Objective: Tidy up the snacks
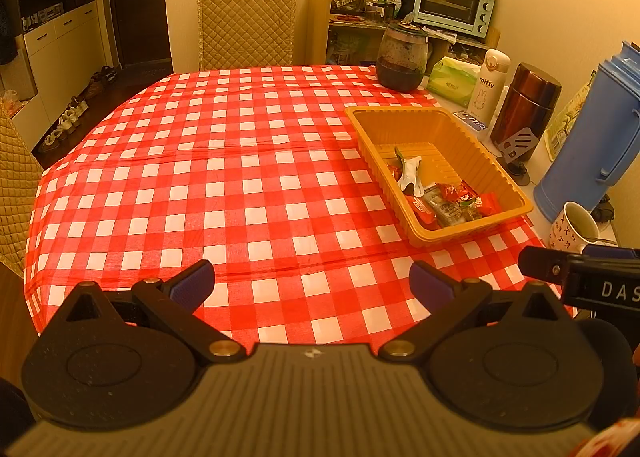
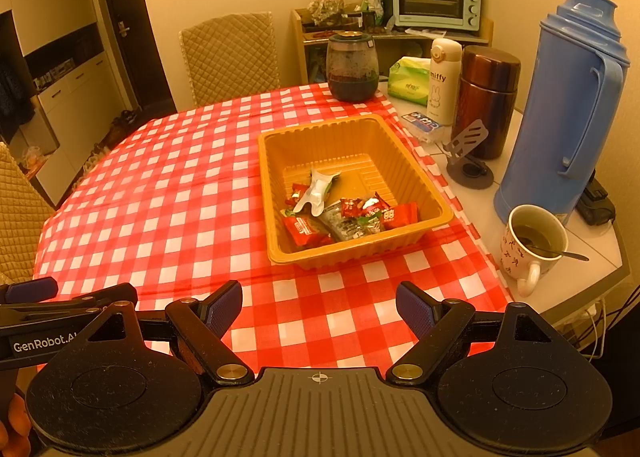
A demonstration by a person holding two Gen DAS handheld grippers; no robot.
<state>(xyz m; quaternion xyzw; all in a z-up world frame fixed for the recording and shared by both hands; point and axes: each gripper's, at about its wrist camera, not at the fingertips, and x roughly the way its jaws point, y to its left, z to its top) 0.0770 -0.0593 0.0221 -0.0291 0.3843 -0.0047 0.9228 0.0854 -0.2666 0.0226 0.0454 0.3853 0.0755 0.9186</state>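
Note:
An orange plastic tray [image 1: 362,125] [image 2: 267,193] stands on the red-and-white checked tablecloth [image 1: 224,177] [image 2: 168,193] at the table's right side. It holds several wrapped snacks: red packets [image 1: 460,193] [image 2: 304,231], a silver-white packet [image 1: 410,173] [image 2: 316,193] and a dark clear-wrapped one [image 2: 344,223]. My left gripper [image 1: 312,287] is open and empty, low over the cloth in front of the tray. My right gripper [image 2: 319,309] is open and empty, just before the tray's near rim. Each gripper shows at the edge of the other's view.
Right of the tray stand a mug with a spoon [image 2: 534,243], a blue thermos jug [image 2: 568,105], a brown flask [image 2: 486,97], a white bottle [image 2: 442,77], a tissue pack [image 2: 408,81] and a dark glass jar [image 2: 352,67]. Quilted chairs [image 1: 246,23] stand around the table.

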